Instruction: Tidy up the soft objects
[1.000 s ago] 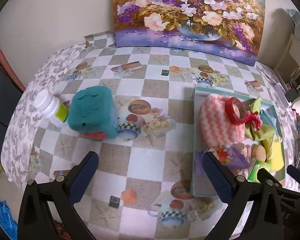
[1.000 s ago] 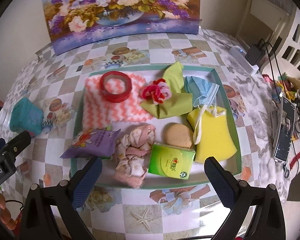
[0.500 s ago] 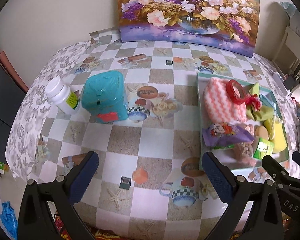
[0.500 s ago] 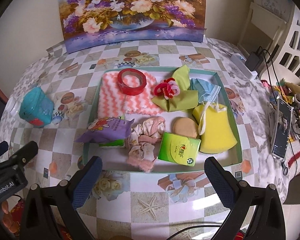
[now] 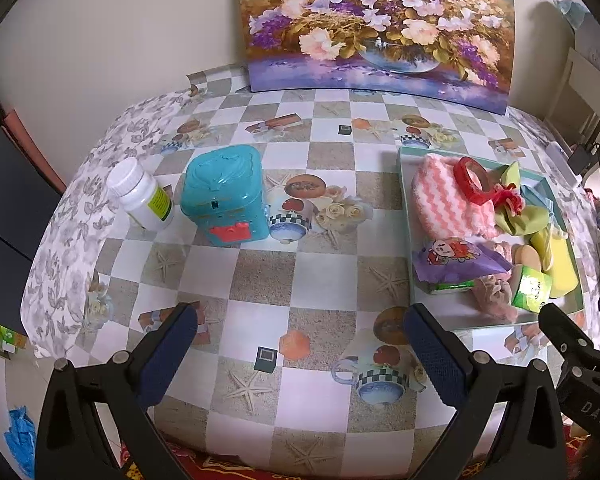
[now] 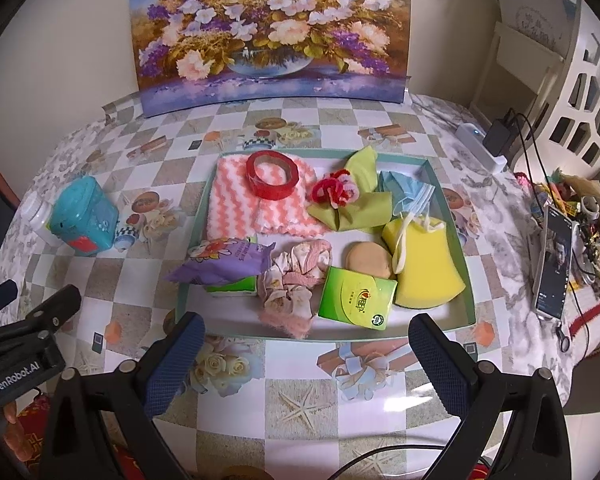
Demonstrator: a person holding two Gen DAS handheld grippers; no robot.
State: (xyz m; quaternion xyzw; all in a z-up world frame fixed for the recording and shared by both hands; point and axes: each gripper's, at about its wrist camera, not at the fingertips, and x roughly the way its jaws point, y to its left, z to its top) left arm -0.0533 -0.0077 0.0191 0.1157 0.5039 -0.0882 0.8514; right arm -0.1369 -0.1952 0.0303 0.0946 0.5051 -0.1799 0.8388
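Well, both claws wide w/ nothing held, teal box (image 5: pixel 223 196) & pill bottle (image 5: pixel 142 194) beside tray (image 6: pixel 452 216).

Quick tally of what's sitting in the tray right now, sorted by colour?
Pink: 2, striped cloth, scrunchie
Red: 2, tape roll, pipe-cleaner flower
Green: 3, cloth, tissue pack, pack under pouch
Yellow: 1, sponge
Blue: 1, face mask
Purple: 1, pouch
Tan: 1, puff
Total: 11
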